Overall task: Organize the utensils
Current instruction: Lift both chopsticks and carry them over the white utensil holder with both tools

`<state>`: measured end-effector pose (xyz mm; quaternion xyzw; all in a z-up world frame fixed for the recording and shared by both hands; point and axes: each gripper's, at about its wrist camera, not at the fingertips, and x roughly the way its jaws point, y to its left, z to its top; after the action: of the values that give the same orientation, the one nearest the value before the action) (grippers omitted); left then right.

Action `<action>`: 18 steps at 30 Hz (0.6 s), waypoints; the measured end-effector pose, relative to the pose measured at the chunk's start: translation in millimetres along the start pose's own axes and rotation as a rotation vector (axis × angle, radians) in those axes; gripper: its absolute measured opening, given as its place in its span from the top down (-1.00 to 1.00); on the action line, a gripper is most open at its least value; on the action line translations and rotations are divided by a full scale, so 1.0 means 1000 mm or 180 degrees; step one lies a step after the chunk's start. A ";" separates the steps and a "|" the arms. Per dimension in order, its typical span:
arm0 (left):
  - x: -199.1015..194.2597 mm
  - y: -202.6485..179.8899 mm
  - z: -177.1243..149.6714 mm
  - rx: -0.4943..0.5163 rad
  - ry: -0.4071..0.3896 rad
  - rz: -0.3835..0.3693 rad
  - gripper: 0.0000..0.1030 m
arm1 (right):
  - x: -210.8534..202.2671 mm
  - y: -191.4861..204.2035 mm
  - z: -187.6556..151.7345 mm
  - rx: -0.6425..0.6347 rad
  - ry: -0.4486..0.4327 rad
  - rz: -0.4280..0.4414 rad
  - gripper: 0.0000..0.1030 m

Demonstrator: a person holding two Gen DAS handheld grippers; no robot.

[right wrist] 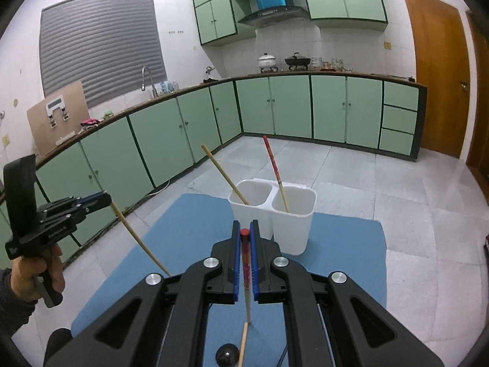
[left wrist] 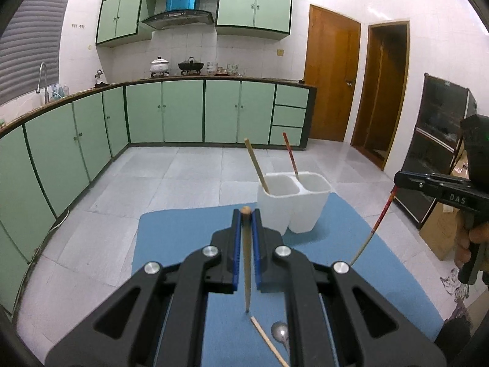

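Note:
My left gripper [left wrist: 245, 215] is shut on a plain wooden chopstick [left wrist: 247, 269], held above the blue mat [left wrist: 183, 244]. My right gripper [right wrist: 244, 229] is shut on a red-topped chopstick [right wrist: 246, 272]. Each gripper also shows in the other's view, the right gripper [left wrist: 397, 179] with its red-topped chopstick [left wrist: 377, 221] and the left gripper [right wrist: 107, 199] with its wooden chopstick [right wrist: 137, 238]. Just ahead stands a white two-compartment holder [left wrist: 275, 211] [right wrist: 293, 229]. Its left cup holds a plain chopstick [left wrist: 256, 165] and its right cup a red one [left wrist: 290, 156].
A loose chopstick [left wrist: 269, 342] and a metal spoon [left wrist: 279, 331] lie on the mat below the grippers. Green cabinets [left wrist: 183, 110] line the far and left walls. A dark shelf unit [left wrist: 440, 140] and a cardboard box [left wrist: 440, 232] stand to the right. A person's hand [right wrist: 36, 272] grips the left tool.

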<state>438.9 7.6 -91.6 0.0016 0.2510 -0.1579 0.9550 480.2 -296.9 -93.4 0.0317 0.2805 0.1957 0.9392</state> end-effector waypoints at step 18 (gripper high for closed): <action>-0.008 -0.047 0.118 0.0254 -0.0467 -0.0253 0.88 | -0.024 0.007 0.127 -0.0350 -0.0314 -0.0166 0.89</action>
<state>474.5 -44.5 18.9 0.0181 0.1737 -0.2053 0.9630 527.7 -293.0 27.4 -0.0177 0.2234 0.1845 0.9570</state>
